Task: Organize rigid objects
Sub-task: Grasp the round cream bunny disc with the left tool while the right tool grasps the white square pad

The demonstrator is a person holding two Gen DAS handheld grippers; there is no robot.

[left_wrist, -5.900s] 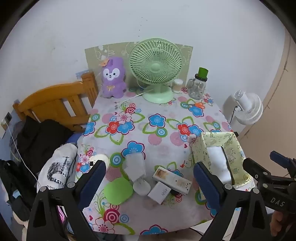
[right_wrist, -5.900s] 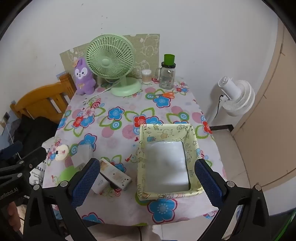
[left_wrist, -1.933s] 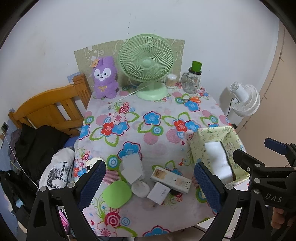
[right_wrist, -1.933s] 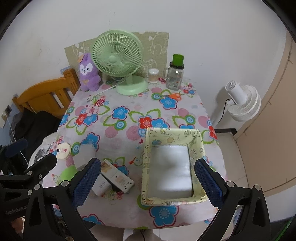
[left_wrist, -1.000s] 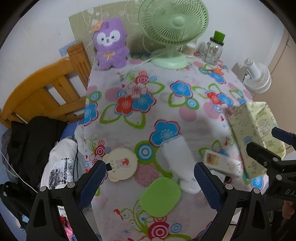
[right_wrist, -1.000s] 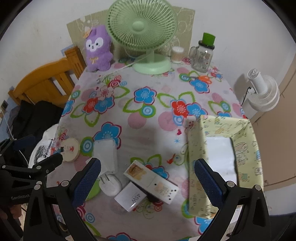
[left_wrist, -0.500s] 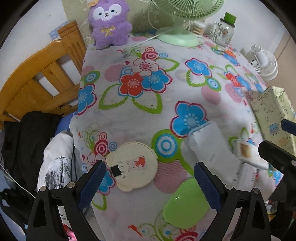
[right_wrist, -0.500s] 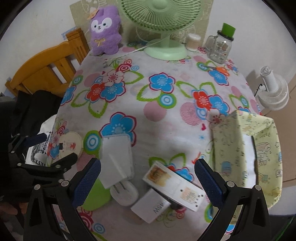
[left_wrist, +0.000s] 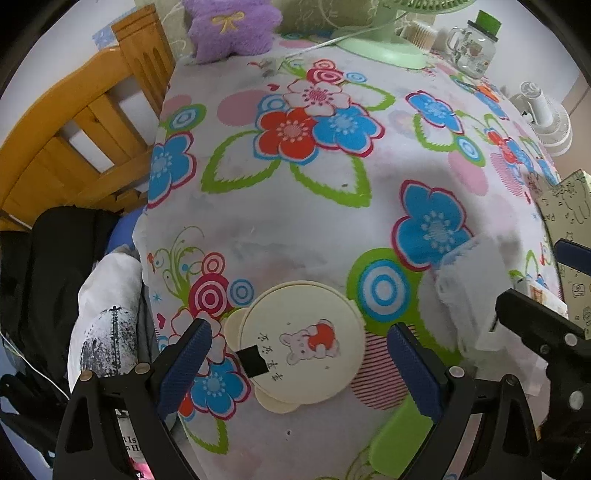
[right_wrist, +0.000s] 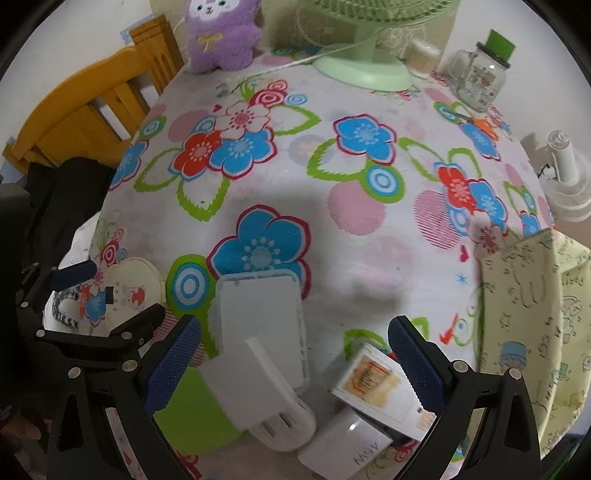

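- At the upper left of the left wrist view, a wooden bed frame (left_wrist: 77, 133) was seen beside the flowered tabletop (left_wrist: 295, 206), with a purple plush toy (left_wrist: 229, 26) at the top edge.
- In the lower middle of that view, the left gripper (left_wrist: 299, 365) was held released, its blue pads wide apart on either side of a round cream case (left_wrist: 303, 339) printed with a bear; no contact with the case could be made out.
- A green oval piece (left_wrist: 402, 439) lay at the lower right, partly hidden behind the right-hand finger.
- In the right wrist view, the same cream case (right_wrist: 129, 291) was seen at the left edge.
- In the lower middle, the right gripper (right_wrist: 295, 362) was also released, with a white flat box (right_wrist: 262, 321) and a white plug (right_wrist: 273, 406) lying between its fingers.
- Right of these, a printed carton (right_wrist: 380, 387) and a white adapter box (right_wrist: 343, 450) were touching.
- At the right edge, a yellow patterned storage box (right_wrist: 528, 317) stood on the tabletop.
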